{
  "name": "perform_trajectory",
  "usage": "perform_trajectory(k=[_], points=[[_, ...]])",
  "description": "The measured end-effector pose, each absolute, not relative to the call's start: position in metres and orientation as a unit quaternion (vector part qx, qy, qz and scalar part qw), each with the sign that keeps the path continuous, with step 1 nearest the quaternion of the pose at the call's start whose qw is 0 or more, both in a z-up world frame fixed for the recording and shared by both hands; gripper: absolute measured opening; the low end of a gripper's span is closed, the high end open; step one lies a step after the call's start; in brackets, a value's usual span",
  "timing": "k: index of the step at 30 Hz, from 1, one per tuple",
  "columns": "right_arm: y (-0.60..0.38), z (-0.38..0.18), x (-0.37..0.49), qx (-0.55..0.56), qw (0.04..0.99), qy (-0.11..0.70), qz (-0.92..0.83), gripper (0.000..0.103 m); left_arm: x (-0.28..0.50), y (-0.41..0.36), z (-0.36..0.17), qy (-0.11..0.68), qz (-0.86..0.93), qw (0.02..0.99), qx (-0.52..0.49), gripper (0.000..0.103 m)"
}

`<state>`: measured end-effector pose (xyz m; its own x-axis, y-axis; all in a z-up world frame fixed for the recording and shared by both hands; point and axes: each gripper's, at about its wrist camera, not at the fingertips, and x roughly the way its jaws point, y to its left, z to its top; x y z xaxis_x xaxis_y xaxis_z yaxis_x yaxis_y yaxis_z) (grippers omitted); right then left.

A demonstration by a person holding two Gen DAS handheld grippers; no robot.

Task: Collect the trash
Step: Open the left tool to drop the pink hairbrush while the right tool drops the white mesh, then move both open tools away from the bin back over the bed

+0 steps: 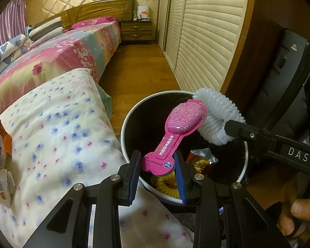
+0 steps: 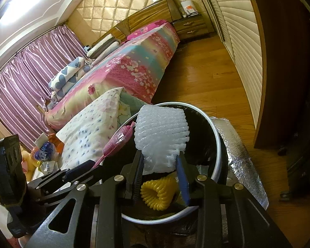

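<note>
A round trash bin [image 1: 126, 122] with a white rim and black liner stands on the floor beside the bed; it also shows in the right wrist view [image 2: 216, 136]. My left gripper [image 1: 158, 166] is shut on a pink spoon-shaped blister pack [image 1: 175, 132] and holds it over the bin. My right gripper [image 2: 160, 161] is shut on a white foam net sleeve [image 2: 161, 136], also over the bin; that sleeve shows in the left wrist view [image 1: 217, 115]. A yellow foam net [image 2: 158, 192] and a crumpled wrapper [image 1: 202, 157] lie inside the bin.
A floral pillow [image 1: 57, 128] lies left of the bin on the bed. More wrappers and tissue packs [image 2: 46, 150] sit at the bed's near left. A silver insulated bag [image 2: 241, 155] lies right of the bin. Wooden floor [image 1: 138, 68] runs past louvred wardrobe doors [image 1: 208, 33].
</note>
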<state>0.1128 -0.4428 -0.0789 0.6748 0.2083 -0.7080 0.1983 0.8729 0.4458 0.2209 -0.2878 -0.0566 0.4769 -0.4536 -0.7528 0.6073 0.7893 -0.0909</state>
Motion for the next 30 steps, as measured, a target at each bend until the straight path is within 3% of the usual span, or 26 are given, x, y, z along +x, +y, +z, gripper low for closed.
perform_trajectory(k=[6,8,13,16,23,30], points=[[-0.443,-0.081,0.117,0.249,0.878,0.409,0.003,0.036,0.223,-0.29,-0.056,0.41,-0.311,0.852,0.095,0.031],[-0.443,-0.082,0.118,0.252,0.876,0.412,0.004,0.048,0.223,-0.29,-0.055,0.41,-0.31,0.853,0.092,0.032],[-0.448,-0.081,0.116,0.265,0.874,0.407,-0.003,0.063,0.221,-0.281,-0.052,0.403,-0.302,0.86,0.083,0.052],[-0.448,-0.079,0.113,0.267,0.876,0.401,-0.006,0.075,0.217,-0.271,-0.051,0.402,-0.295,0.864,0.075,0.054],[-0.437,-0.071,0.107,0.264,0.881,0.391,-0.002,0.086,0.203,-0.234,-0.05,0.402,-0.265,0.875,0.052,0.061],[-0.408,-0.066,0.103,0.256,0.884,0.39,0.022,0.089,0.192,-0.185,-0.048,0.409,-0.235,0.881,0.015,0.063]])
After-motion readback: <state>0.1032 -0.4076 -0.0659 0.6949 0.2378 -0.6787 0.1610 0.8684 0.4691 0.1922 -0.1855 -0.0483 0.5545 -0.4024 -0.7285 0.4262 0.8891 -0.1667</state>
